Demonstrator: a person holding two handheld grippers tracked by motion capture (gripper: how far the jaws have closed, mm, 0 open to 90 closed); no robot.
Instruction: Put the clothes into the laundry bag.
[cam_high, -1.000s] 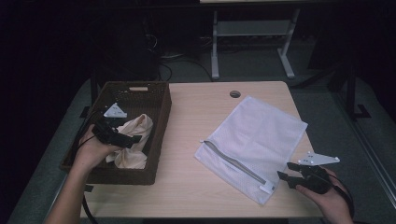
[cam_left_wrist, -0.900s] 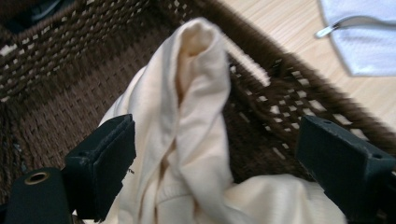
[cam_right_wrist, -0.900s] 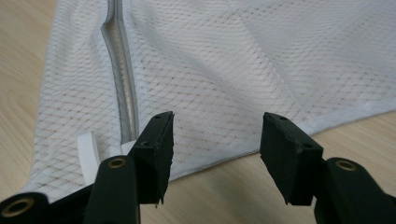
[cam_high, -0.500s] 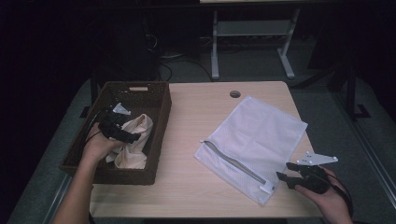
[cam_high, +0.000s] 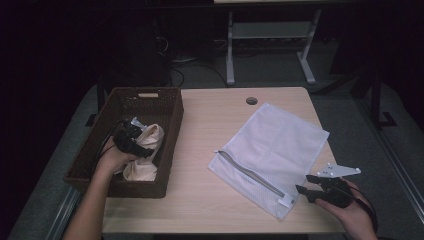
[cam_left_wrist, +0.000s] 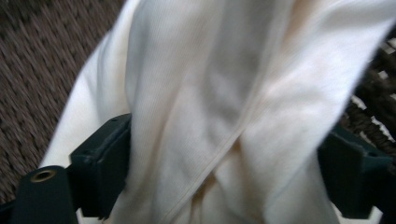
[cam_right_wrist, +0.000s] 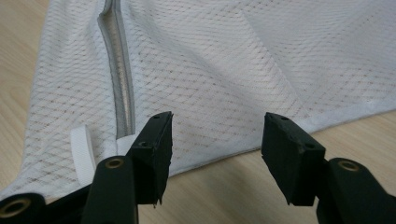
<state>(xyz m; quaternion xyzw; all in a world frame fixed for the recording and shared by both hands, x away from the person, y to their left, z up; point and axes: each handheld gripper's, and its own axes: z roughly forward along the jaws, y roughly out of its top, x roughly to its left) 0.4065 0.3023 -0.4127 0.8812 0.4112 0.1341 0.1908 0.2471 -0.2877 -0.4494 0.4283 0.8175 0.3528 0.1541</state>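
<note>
two tools were in play, one in each hand. one dark brown wicker basket (cam_high: 170, 145), rectangular and coarsely woven, sat at the left side of the pale wood-grain table (cam_high: 210, 130), its long axis running from the near edge toward the far edge. inside it lay one cream cloth (cam_high: 145, 160), soft and finely ribbed, bunched into folds, with a stitched hem visible in the left gripper view. the left tool (cam_high: 134, 146) was down in the basket with its black jaws set either side of a thick fold of that cloth (cam_left_wrist: 215, 107); the fabric filled the gap between them, so the tool was gripping the cloth.

one white mesh laundry bag (cam_high: 280, 145) lay flat on the right half of the table, rectangular, of diamond-pattern netting with a solid white border. it sat turned at an angle, its long axis running from near the table's middle toward the far right edge. a single grey zipper (cam_high: 250, 174) ran along its near edge, ending at a small white tab (cam_right_wrist: 83, 156). the right tool (cam_high: 306, 186) hovered just beside the bag's near corner, jaws apart and holding nothing, the mesh edge lying between and beyond them in the right gripper view. one round grommet hole (cam_high: 251, 101) sat near the table's far edge.
</note>
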